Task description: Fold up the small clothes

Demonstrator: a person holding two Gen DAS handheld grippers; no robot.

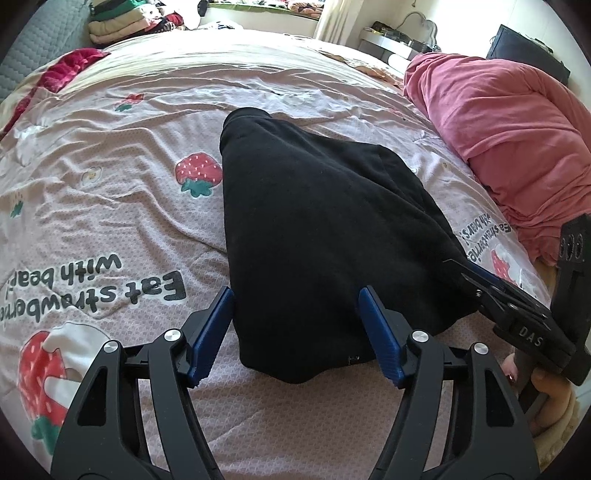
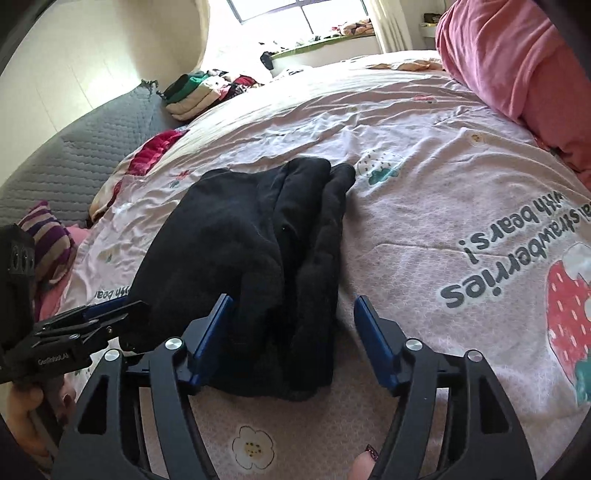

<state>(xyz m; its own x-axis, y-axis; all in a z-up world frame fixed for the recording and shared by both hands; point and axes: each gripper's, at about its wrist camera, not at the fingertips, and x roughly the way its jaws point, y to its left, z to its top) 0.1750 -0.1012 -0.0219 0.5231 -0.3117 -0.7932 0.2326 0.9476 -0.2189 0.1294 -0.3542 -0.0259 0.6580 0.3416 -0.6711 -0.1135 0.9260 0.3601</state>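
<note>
A black garment point(image 1: 314, 221) point(image 2: 240, 240) lies folded lengthwise on the pink strawberry-print bed cover point(image 1: 110, 184) point(image 2: 443, 184). My left gripper point(image 1: 295, 306) stands open over its near end; the left pad is at the cloth's left edge and the right pad is over the cloth. My right gripper point(image 2: 291, 310) is open too, straddling the garment's thick right-hand fold at its near end. In the left wrist view the right gripper point(image 1: 461, 273) reaches the garment's right edge. In the right wrist view the left gripper point(image 2: 136, 310) sits at its left edge.
A bundled pink duvet point(image 1: 498, 129) point(image 2: 517, 55) fills the bed's right side. A stack of folded clothes point(image 1: 122, 22) point(image 2: 195, 92) sits at the far left, with a red cloth point(image 1: 70, 66) nearer. A grey quilted cover point(image 2: 74, 158) and a striped item point(image 2: 48, 240) lie left.
</note>
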